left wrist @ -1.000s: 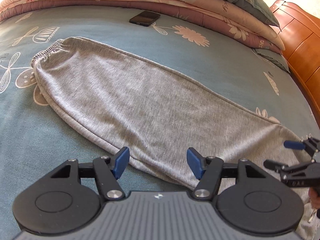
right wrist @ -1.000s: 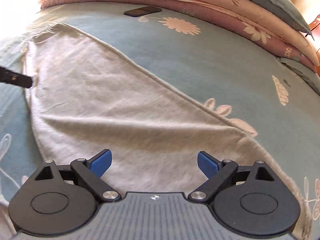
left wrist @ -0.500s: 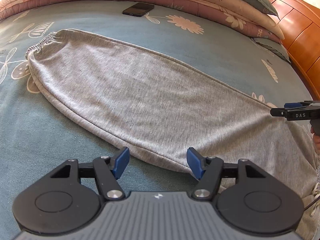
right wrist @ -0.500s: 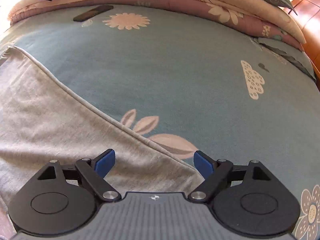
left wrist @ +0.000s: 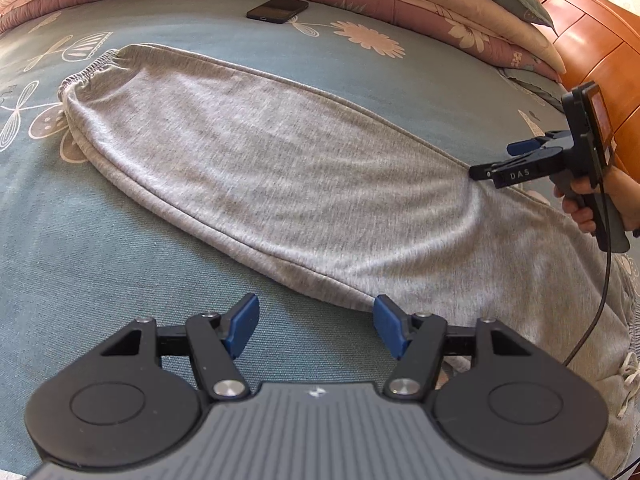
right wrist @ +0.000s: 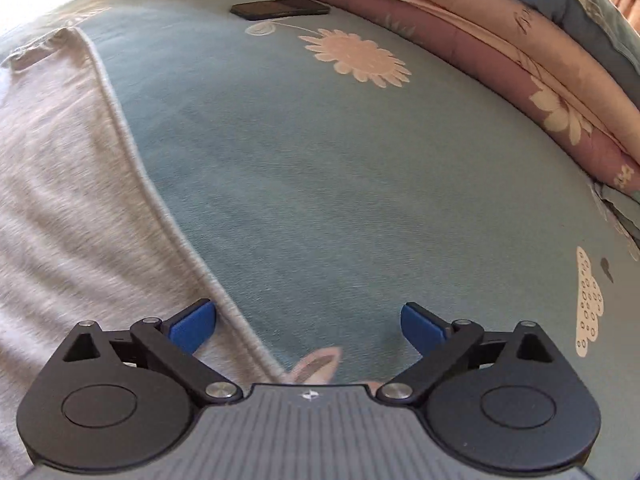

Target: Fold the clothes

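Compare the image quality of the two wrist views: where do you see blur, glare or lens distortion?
Left wrist view: sharp, with the grey trousers crisp; fisheye curves the bed; warm glare on the wooden headboard. Right wrist view: softer, motion-smeared fabric; overexposed top-left corner; the phone is slightly blurred.

1. The right gripper point(right wrist: 308, 326) has swung off the grey trousers point(left wrist: 280, 184) to their far edge, over the bedspread point(right wrist: 320, 160).
2. Its jaws are opening, nothing clamped.
3. The left gripper point(left wrist: 316, 326) has slipped back off the near hem.
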`<state>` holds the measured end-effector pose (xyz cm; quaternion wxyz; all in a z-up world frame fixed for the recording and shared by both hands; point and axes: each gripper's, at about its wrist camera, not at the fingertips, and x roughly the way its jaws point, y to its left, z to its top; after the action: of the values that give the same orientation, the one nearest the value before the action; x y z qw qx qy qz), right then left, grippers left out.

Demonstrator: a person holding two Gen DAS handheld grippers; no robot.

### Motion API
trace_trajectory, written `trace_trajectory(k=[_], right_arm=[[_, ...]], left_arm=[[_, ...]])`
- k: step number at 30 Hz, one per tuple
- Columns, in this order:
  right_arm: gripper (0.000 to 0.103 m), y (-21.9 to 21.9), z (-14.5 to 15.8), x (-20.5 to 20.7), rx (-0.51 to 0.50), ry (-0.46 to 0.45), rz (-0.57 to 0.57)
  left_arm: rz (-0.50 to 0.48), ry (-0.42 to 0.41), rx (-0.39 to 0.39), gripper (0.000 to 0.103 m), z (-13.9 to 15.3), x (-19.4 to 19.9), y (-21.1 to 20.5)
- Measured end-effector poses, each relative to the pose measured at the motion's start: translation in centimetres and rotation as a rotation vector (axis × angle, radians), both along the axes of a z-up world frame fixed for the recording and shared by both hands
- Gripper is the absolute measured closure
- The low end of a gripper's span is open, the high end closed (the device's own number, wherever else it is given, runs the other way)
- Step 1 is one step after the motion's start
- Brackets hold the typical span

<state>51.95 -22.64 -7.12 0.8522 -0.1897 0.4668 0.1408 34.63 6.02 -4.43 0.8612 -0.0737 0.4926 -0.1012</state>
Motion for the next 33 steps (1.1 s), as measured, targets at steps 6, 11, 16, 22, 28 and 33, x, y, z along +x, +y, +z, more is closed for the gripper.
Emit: trace_trajectory(k=[6, 11, 16, 22, 28, 33], right_arm=[[0.008, 3.5, 2.2, -2.6, 0.057, 0.018, 0.170], [0.002, 7.4, -0.7, -2.1, -0.057, 0.008, 0.289], [0.009, 7.0, 0.9, 1.0, -0.004, -0.044, 0.081], [0.020, 7.8, 3.4, -2.5, 0.217, 0.134, 0.135], [0.021, 11.2, 0.1, -6.0, 0.113, 0.158, 0.183], [0.013, 13.9, -0.4, -1.7, 0.166, 0.062, 0.137]], left_arm=[[-0.069, -0.015, 0.002, 0.040, -0.2, 0.9, -0.6], [-0.091, -0.023, -0.001, 0.040, -0.4, 1.3, -0.7], [-0.080, -0.036, 0.007, 0.040, -0.3, 1.3, 0.0], [-0.071, -0.071, 0.031, 0.039, 0.3, 1.1, 1.1], [-0.046, -0.071, 0.029, 0.036, -0.1, 0.6, 2.5], [-0.027, -0.048, 0.028, 0.036, -0.7, 0.1, 3.3]])
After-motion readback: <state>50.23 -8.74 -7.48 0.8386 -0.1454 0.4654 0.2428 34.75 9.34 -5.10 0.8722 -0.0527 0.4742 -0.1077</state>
